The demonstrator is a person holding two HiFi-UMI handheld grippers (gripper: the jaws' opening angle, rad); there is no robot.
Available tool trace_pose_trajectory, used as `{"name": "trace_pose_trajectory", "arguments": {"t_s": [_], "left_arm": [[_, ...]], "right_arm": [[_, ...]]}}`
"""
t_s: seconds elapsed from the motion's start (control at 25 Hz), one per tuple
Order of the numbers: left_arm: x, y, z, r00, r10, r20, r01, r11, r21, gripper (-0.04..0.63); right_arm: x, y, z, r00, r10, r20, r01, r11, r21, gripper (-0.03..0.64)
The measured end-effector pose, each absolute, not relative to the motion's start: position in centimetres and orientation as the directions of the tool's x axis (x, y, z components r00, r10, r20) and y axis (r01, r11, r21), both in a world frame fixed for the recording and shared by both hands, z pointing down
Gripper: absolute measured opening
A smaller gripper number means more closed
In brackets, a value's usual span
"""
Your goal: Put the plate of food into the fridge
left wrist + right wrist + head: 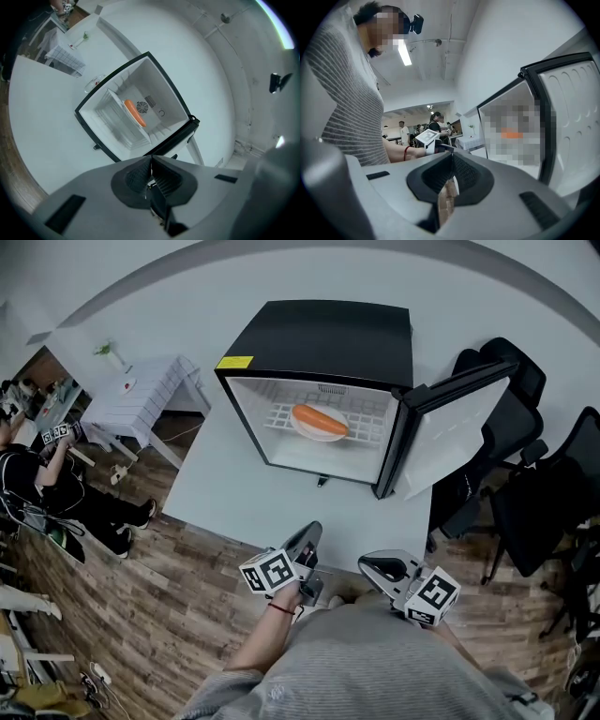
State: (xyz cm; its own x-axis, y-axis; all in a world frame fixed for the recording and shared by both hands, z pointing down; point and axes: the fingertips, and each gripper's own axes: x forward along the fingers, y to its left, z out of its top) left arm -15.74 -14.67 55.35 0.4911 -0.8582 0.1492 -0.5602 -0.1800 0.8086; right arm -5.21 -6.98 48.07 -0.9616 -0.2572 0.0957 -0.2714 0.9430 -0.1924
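Head view, left gripper (307,538) and right gripper (373,566) held low against the torso, plate of food (320,424) well ahead on the open fridge (319,338) shelf, left gripper view, jaws pressed together, empty, plate of food far beyond the tips, right gripper view, jaws closed on nothing, pointed past the fridge door (574,117).

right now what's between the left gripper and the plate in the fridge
Only bare white table and the open front of the fridge. Nothing stands between the left gripper and the plate; the head view shows it.
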Motion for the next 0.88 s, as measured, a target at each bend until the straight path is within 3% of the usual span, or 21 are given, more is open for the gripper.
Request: {"name": "trace_pose_trajectory", "arguments": {"t_s": [0.48, 0.88], "left_arm": [[-12.1, -8.8, 53.1, 0.567, -0.808, 0.161, -0.686, -0.355, 0.635, 0.011], [-12.4, -7.7, 52.7, 0.567, -0.809, 0.156, -0.703, -0.377, 0.603, 0.011]], "right_arm": [[-5.6, -6.2, 49.0, -0.964, -0.244, 0.105, -0.262, 0.943, -0.206, 0.014], [-6.3, -5.8, 49.1, -0.964, -0.249, 0.098, -0.264, 0.943, -0.202, 0.014]]}}
